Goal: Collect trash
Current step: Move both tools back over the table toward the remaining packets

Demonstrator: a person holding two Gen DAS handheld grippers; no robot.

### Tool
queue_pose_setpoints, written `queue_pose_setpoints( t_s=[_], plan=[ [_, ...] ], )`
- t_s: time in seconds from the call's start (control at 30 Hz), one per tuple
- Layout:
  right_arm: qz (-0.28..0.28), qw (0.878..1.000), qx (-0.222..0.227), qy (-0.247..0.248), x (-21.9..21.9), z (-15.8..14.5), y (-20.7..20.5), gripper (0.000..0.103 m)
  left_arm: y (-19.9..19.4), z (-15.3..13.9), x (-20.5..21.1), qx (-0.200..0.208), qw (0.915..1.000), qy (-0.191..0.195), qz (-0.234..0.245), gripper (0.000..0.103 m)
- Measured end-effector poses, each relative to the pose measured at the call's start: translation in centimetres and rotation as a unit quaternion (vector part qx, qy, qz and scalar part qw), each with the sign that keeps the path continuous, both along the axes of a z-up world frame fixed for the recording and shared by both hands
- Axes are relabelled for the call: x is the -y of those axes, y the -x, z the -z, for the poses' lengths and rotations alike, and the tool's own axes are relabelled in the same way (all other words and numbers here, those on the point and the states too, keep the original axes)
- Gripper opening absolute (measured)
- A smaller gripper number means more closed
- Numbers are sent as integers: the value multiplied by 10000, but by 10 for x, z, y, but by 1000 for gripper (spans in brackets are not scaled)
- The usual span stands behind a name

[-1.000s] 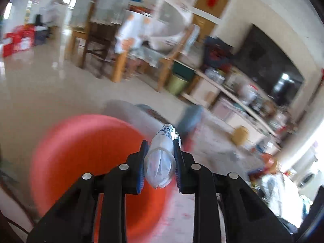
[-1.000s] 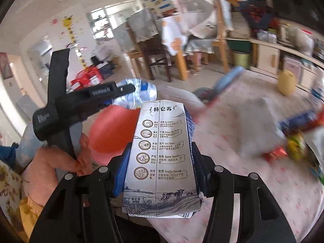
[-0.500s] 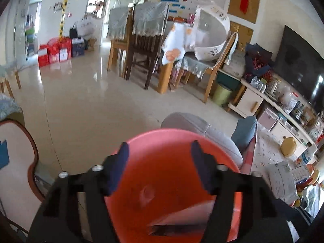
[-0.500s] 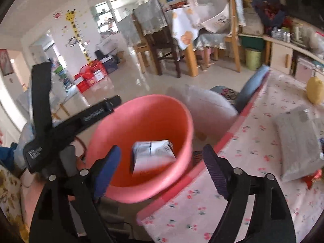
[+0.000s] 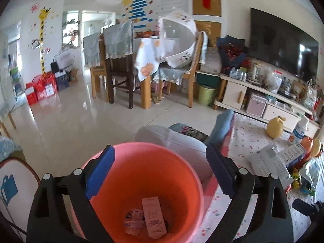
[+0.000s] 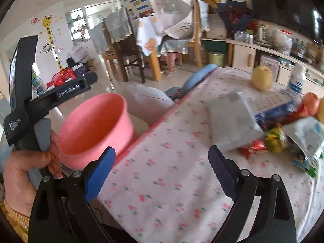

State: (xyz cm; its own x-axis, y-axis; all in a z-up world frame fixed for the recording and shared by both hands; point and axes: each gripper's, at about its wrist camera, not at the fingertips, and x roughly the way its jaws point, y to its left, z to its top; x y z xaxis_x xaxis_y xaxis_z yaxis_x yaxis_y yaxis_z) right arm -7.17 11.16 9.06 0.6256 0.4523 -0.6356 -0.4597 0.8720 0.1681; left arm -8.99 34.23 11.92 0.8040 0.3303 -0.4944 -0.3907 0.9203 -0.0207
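My left gripper [image 5: 160, 162] hangs over the pink bucket [image 5: 182, 174], its jaws opening with nothing between them. At the bucket's bottom lie a milk carton [image 5: 154, 220] and a crushed plastic bottle [image 5: 131, 222]. My right gripper [image 6: 162, 156] is over the flowered tablecloth [image 6: 166, 182], jaws also opening and empty. The bucket [image 6: 93, 125] stands to its left, beside the table edge. Wrappers wait at the table's right: a red one [image 6: 253, 146], a yellow-green one [image 6: 276, 137], a grey pack [image 6: 230, 117] and a white bag [image 6: 307, 133].
A hand [image 6: 24, 172] grips the left tool's handle next to the bucket. A grey cushion [image 5: 178, 141] lies behind the bucket. A yellow jug [image 6: 262, 78] and a white bottle [image 6: 296, 81] stand at the table's far side. Dining chairs [image 5: 119, 68] and a green bin [image 5: 206, 95] are beyond.
The left gripper let go of the plastic bottle and the right let go of the milk carton; both now lie in the bucket. Both jaws opened wide. The right view swung toward the table.
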Motion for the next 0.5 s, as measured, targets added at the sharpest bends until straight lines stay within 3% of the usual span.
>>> queue_pose_setpoints(
  t_s=[0.5],
  plan=[
    [565,9984,55,-11,84,9,18,94,-10,-13,89,-15,9973,-602,431,94]
  ],
)
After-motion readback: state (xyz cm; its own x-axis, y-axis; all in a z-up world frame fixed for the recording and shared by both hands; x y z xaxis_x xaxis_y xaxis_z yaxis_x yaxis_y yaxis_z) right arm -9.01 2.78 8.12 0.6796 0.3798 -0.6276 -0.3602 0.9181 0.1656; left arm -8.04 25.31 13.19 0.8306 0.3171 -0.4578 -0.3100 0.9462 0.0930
